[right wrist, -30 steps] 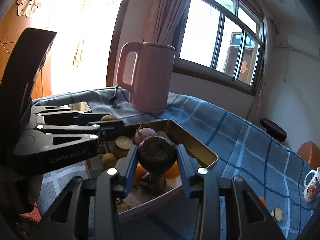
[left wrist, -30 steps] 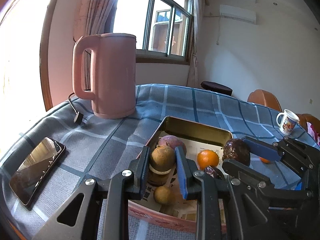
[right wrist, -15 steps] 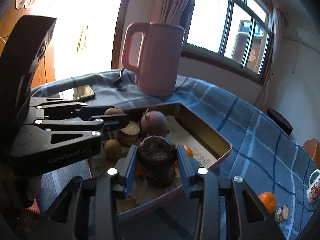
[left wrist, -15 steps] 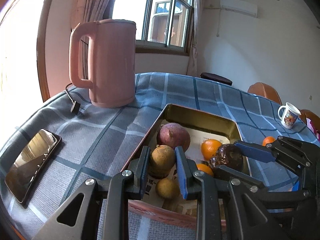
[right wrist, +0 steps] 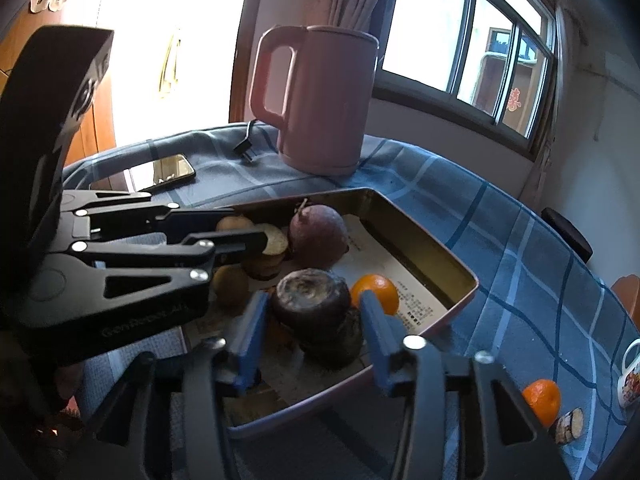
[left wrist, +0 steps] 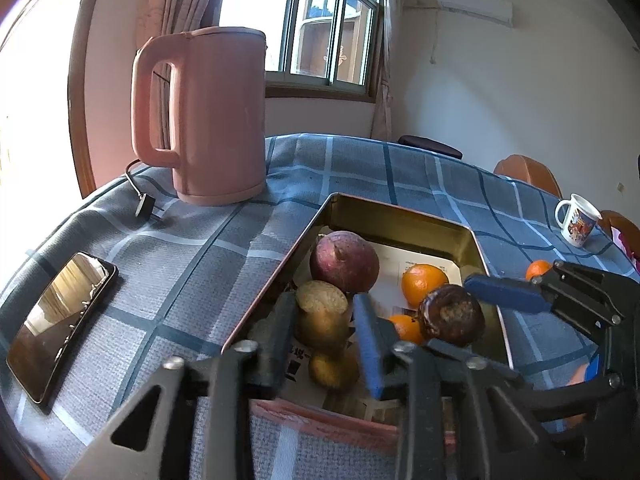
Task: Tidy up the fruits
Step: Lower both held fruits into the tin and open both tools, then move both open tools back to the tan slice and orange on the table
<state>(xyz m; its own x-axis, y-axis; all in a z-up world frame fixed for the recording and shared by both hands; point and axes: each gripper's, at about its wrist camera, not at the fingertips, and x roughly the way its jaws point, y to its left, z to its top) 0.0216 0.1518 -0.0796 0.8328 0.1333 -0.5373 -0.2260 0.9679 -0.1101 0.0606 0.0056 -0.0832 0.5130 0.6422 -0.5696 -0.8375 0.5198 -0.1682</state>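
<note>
A metal tin tray (left wrist: pixel 400 216) (right wrist: pixel 436 258) on the blue checked cloth holds a purple round fruit (left wrist: pixel 344 261) (right wrist: pixel 318 235), oranges (left wrist: pixel 424 283) (right wrist: pixel 376 292) and small brown fruits (left wrist: pixel 334 368). My left gripper (left wrist: pixel 324 324) has its jaws spread around a cut brown fruit (left wrist: pixel 322 312) (right wrist: pixel 272 246) resting on the pile. My right gripper (right wrist: pixel 308 328) has its jaws spread around a dark wrinkled fruit (right wrist: pixel 310 294) (left wrist: pixel 450 314) that sits on another dark fruit (right wrist: pixel 336 340) in the tray.
A pink kettle (left wrist: pixel 204 116) (right wrist: pixel 324 96) with its cord and plug (left wrist: pixel 146 206) stands behind the tray. A phone (left wrist: pixel 60 320) (right wrist: pixel 164 172) lies at the left. An orange (right wrist: pixel 542 400) (left wrist: pixel 538 269), a cut piece (right wrist: pixel 568 426) and a mug (left wrist: pixel 578 220) are right of the tray.
Both grippers lowered into the tray and opened. The brown fruit and the dark fruit, gripped before, now rest on the pile between spread jaws.
</note>
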